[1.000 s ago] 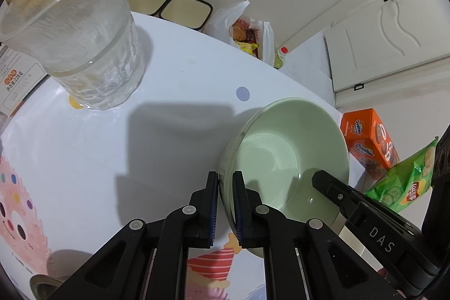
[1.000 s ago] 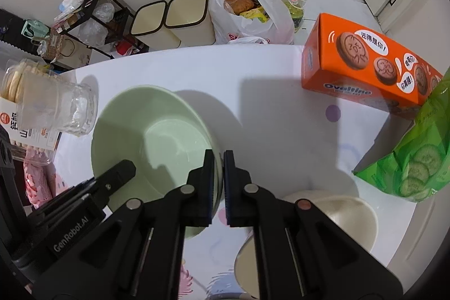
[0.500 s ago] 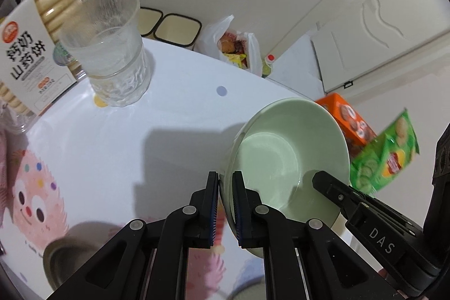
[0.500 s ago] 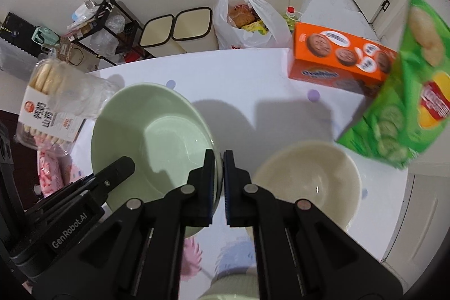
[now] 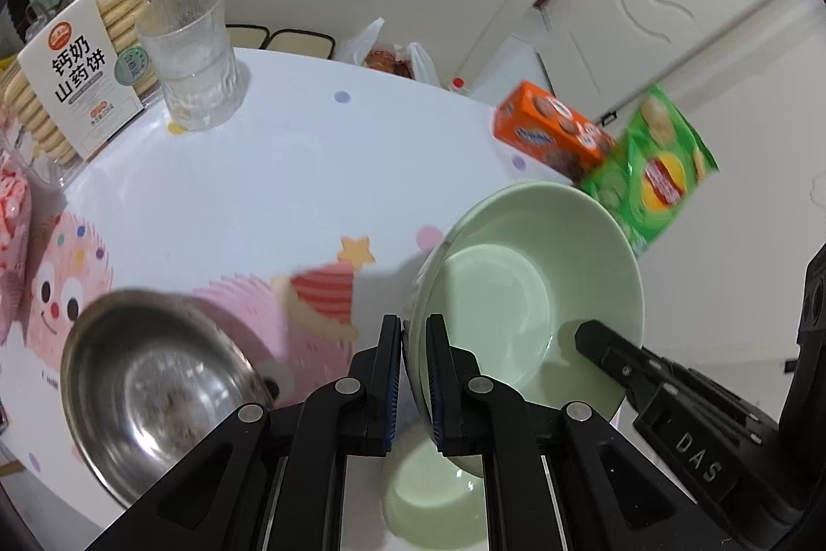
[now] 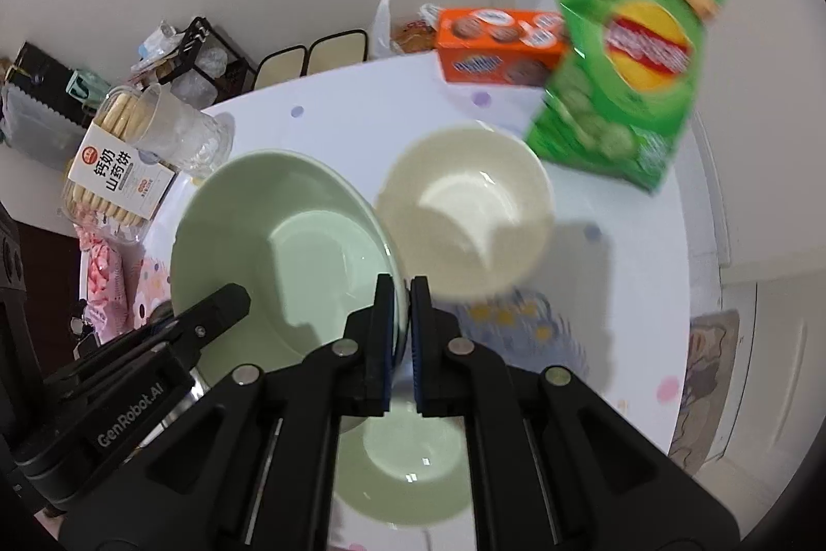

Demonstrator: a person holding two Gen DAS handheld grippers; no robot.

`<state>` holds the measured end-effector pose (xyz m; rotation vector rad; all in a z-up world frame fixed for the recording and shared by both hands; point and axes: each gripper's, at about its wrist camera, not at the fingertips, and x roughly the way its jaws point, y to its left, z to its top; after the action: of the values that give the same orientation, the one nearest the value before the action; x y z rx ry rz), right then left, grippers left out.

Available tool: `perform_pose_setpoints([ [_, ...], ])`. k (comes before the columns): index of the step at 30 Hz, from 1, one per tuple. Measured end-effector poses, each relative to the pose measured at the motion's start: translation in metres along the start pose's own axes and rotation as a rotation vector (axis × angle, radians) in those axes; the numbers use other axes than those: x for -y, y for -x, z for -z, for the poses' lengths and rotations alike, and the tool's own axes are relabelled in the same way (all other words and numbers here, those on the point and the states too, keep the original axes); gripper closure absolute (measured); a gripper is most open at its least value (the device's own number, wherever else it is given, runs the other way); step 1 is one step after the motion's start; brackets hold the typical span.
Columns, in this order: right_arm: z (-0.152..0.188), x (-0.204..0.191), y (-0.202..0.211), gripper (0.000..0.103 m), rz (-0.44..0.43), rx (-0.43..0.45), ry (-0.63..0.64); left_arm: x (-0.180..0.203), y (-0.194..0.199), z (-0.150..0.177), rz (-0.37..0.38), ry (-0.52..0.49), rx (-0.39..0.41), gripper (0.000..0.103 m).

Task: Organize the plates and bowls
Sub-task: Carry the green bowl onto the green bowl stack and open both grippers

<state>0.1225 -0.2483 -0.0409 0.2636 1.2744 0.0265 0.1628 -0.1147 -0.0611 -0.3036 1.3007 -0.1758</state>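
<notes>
A large pale green bowl [image 5: 516, 293] hangs tilted above the table, held by both grippers on opposite sides of its rim. My left gripper [image 5: 413, 324] is shut on one side of the rim. On the opposite side of the bowl [image 6: 289, 251], my right gripper [image 6: 400, 282] is shut on the rim. A smaller green bowl [image 6: 408, 463] sits on the table directly beneath them and also shows in the left wrist view [image 5: 433, 489]. A cream bowl [image 6: 464, 205] stands beyond it to the right. A steel bowl [image 5: 155, 386] rests at the lower left.
A ribbed glass cup [image 5: 191, 55] and a biscuit pack [image 5: 77, 76] stand at the far left of the white cartoon-printed table [image 5: 289, 169]. An orange biscuit box [image 5: 547, 127] and a green crisp bag [image 5: 650, 169] are at the far right edge. A pink packet [image 6: 103, 282] lies at the left.
Both grippers have risen and carried the green bowl back across the table. The steel bowl, the small green bowl and the cream bowl have come into view below.
</notes>
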Motion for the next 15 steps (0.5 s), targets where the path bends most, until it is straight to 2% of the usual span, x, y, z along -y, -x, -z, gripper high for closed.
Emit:
perform_pose_setpoints([
  [6,0.041,0.013,0.010,0.095,-0.003,-0.019,-0.010,0.007,0.004,0.039,0.005,-0.014,-0.025,0.094],
  [15,0.079,0.022,0.012,0.095,0.008,-0.036,-0.005,0.007,0.001,0.079,-0.002,-0.012,-0.053,0.094],
])
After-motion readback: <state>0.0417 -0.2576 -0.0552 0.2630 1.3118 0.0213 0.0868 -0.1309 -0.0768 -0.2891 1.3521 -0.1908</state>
